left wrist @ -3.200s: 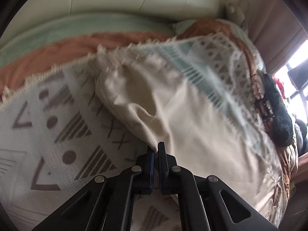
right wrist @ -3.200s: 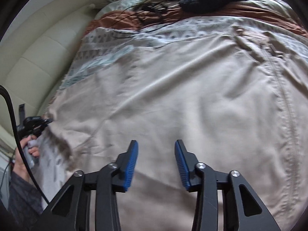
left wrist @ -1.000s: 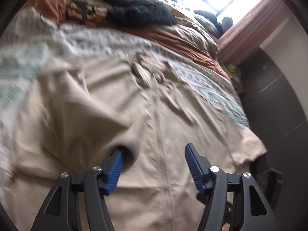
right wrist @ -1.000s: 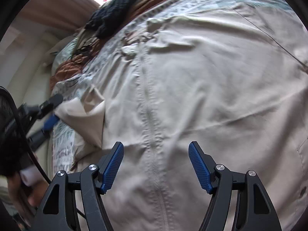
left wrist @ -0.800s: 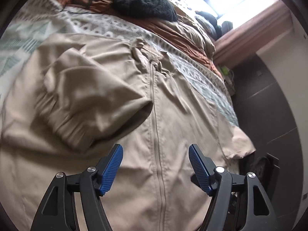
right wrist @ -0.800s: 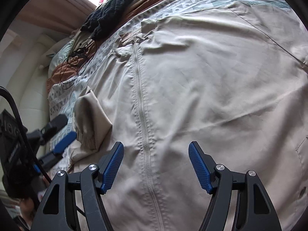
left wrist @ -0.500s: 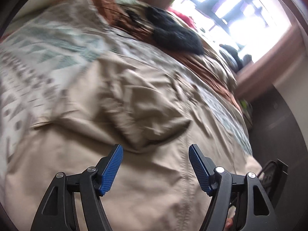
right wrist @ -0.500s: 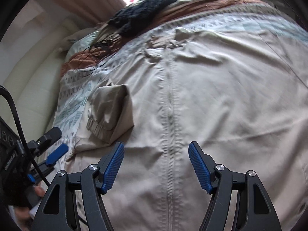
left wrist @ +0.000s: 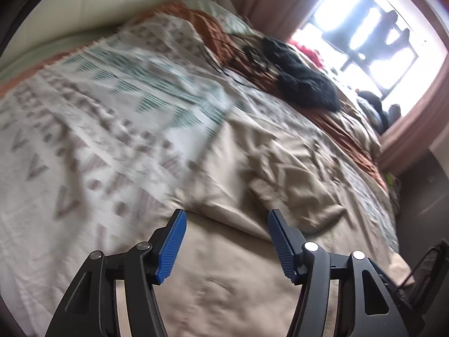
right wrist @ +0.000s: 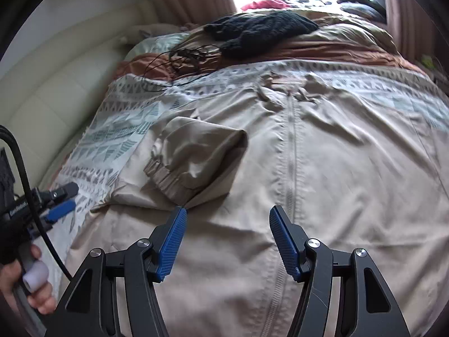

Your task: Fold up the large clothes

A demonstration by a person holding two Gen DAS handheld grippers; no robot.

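A beige zip-front jacket (right wrist: 336,168) lies spread on the bed, its zip (right wrist: 289,151) running away from me. One sleeve (right wrist: 196,157) is folded inward onto the front, elastic cuff toward me. My right gripper (right wrist: 228,213) hovers over the jacket's lower front beside that cuff; its jaws are closing, with nothing pressed between them. My left gripper (left wrist: 226,219) hangs above the jacket's (left wrist: 280,168) side edge, jaws also closing on nothing. It shows again as the left gripper (right wrist: 68,196) at the far left, held by a hand (right wrist: 33,280).
A patterned blanket (left wrist: 98,129) covers the bed under the jacket. Beyond it lie an orange-brown duvet (right wrist: 336,45), a black knit garment (right wrist: 261,31) and tangled cables (right wrist: 182,56). A cream padded headboard (right wrist: 42,84) bounds the left side; a bright window stands behind.
The left gripper let go of the sleeve, which now lies folded on the jacket front, and swung toward the jacket's side edge. The right view rolled and drew back. Both jaws narrowed slightly.
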